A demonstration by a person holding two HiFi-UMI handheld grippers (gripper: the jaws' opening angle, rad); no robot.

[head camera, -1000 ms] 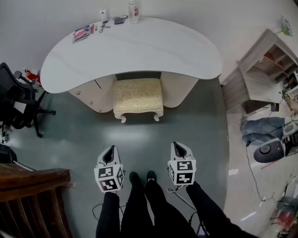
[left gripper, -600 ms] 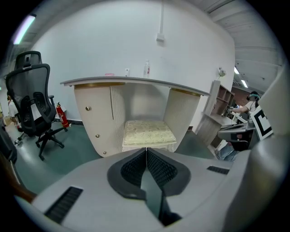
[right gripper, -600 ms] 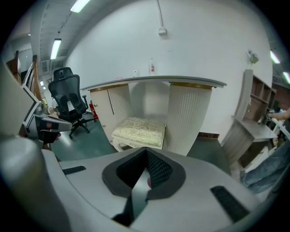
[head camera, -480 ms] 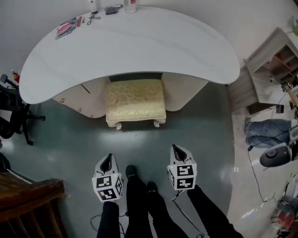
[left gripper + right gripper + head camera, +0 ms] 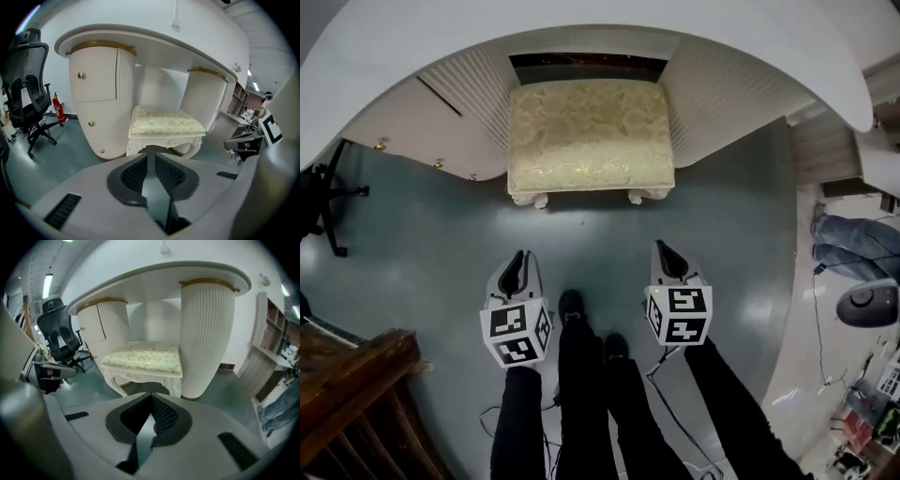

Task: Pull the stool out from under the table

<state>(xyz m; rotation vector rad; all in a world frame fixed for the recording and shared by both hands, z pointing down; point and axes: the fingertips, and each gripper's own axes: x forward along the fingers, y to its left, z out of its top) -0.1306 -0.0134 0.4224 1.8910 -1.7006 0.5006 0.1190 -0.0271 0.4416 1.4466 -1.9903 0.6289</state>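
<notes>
- The left tongs (image 5: 519,262) are just opening with nothing between them, and the right tongs (image 5: 665,253) are sitting closed and empty.
- The cream brocade-cushioned stool with carved white legs (image 5: 591,136) is standing half tucked under the white curved counter (image 5: 412,47), well ahead of both tongs.
- A crooked pull is risking a leg scraping the ribbed white pedestals (image 5: 717,94).
- The only containers showing are the knobbed pedestal drawers (image 5: 403,136), which are staying shut and hiding their contents.

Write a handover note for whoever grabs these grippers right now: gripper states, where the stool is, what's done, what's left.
Left gripper: jaws opening, nothing between them.
Right gripper: shut, empty.
Both hover short of the stool, touching nothing.
Stool: between the pedestals of the table, back part under the top.
Done: stool not yet gripped or pulled.
Left: reach in, grip its front edge, pull it clear.
</notes>
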